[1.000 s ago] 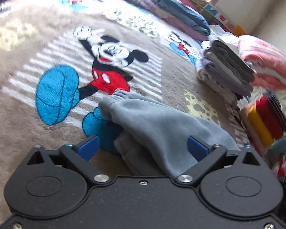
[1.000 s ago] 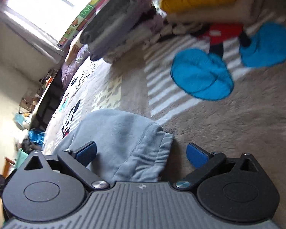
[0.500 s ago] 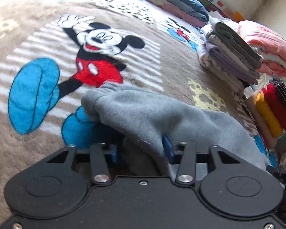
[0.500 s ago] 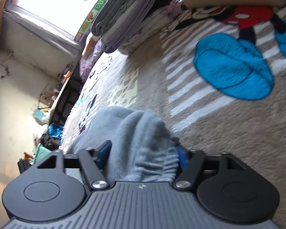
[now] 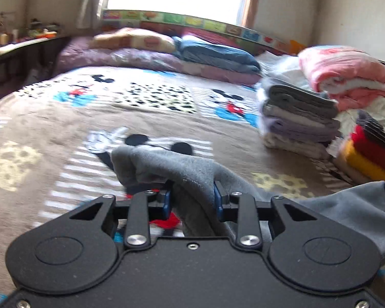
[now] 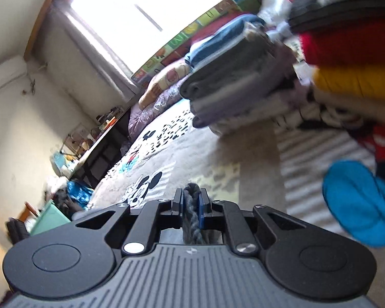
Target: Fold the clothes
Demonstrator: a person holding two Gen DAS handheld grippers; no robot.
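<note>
A grey fleece garment (image 5: 182,169) is held up above the brown Mickey Mouse blanket (image 5: 51,128) on the bed. My left gripper (image 5: 192,200) is shut on a thick bunch of it; the cloth drapes away to the lower right. My right gripper (image 6: 191,205) is shut on a thin gathered edge of the same grey garment (image 6: 191,192), which pokes up between the blue pads. Most of the garment is hidden below the right gripper's body.
A stack of folded grey and lilac clothes (image 5: 297,118) stands at the right, next to a red, yellow and beige stack (image 5: 367,154) and a pink blanket (image 5: 344,74). Pillows and bedding (image 5: 166,54) lie by the window. A dark desk (image 6: 100,141) stands beside the bed.
Both grippers went from open around the grey garment to shut on it. Both have lifted and tilted up, so the room and window have come into view.
</note>
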